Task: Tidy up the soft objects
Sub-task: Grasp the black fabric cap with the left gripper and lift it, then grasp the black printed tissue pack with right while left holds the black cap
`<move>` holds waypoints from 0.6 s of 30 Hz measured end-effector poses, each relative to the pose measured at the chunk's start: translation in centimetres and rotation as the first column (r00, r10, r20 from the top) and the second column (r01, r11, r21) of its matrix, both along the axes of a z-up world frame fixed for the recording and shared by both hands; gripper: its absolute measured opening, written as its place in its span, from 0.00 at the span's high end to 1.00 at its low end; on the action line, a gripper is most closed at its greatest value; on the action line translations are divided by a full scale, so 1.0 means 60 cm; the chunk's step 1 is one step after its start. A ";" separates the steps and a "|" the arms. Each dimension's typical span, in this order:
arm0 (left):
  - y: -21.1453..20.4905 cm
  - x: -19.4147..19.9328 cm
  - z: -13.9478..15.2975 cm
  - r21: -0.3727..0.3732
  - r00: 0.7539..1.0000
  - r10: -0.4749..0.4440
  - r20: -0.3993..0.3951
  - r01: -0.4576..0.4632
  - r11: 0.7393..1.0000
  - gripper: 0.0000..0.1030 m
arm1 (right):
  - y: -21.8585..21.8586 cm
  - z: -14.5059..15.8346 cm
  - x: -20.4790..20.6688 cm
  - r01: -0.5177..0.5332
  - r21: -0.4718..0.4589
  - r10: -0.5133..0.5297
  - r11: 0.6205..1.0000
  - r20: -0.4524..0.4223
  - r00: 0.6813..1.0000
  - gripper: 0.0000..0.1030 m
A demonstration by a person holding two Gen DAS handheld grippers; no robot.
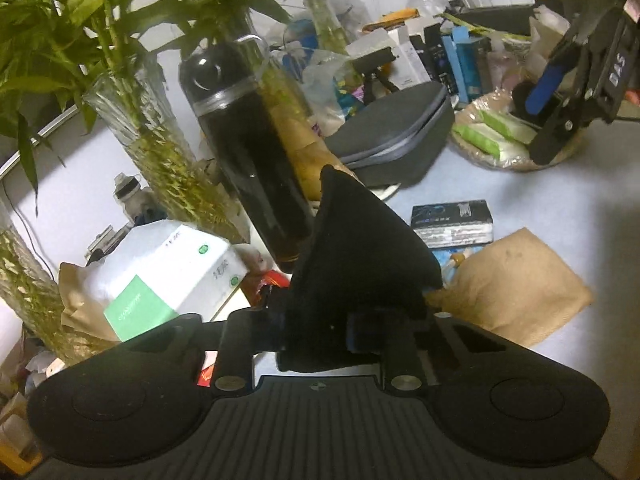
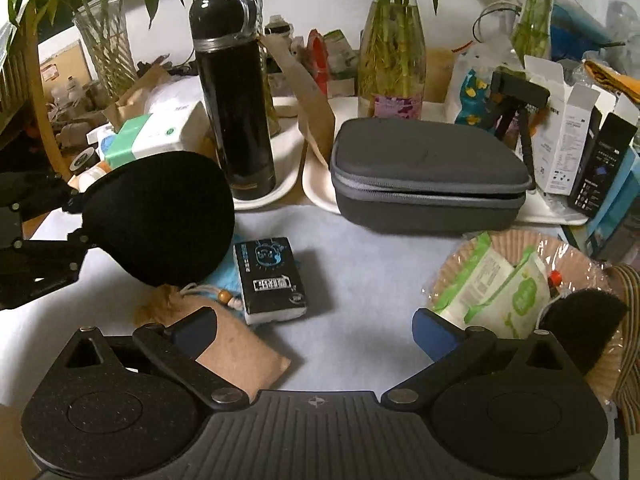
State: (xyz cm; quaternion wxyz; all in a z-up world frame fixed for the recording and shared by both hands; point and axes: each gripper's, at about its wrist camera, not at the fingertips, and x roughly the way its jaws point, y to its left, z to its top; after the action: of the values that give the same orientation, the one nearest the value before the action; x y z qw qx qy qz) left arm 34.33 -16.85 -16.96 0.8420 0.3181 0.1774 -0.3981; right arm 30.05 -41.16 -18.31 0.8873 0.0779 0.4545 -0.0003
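Note:
My left gripper is shut on a black soft eye mask and holds it above the table; it shows in the right wrist view at the left. My right gripper is open and empty, low over the table, and shows in the left wrist view over the basket. A woven basket at the right holds green-white tissue packs and a black soft piece. A tan cloth pouch, a black tissue pack and a light blue pouch lie on the table.
A black flask and a grey zip case stand on white trays behind. Glass vases with bamboo, cartons and a white-green box crowd the back. The white tabletop lies between pouches and basket.

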 end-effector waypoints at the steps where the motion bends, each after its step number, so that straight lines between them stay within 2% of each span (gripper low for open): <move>1: 0.003 -0.002 0.004 -0.004 1.000 0.008 0.003 -0.008 1.000 0.79 | 0.000 0.001 0.001 -0.006 -0.001 0.006 1.000 0.008 1.000 0.00; 3: 0.007 -0.002 0.013 -0.008 0.999 0.037 0.005 -0.037 0.999 0.83 | 0.001 0.004 0.003 -0.023 0.001 0.023 1.000 0.022 1.000 0.00; 12: 0.036 -0.013 0.069 -0.059 0.992 0.121 -0.030 -0.122 0.991 0.87 | 0.014 0.003 0.013 -0.081 0.002 0.081 0.997 0.035 0.996 0.00; 18: 0.070 -0.031 0.106 -0.100 0.981 0.185 -0.064 -0.191 0.977 0.87 | 0.002 -0.021 0.028 -0.106 0.082 0.103 0.991 0.037 0.994 0.00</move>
State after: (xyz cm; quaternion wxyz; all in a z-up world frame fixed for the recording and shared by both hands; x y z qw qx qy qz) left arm 32.48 -12.65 -10.62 0.8863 0.2441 0.2081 -0.3340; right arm 31.76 -41.03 -19.55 0.8894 0.0914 0.4430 0.0665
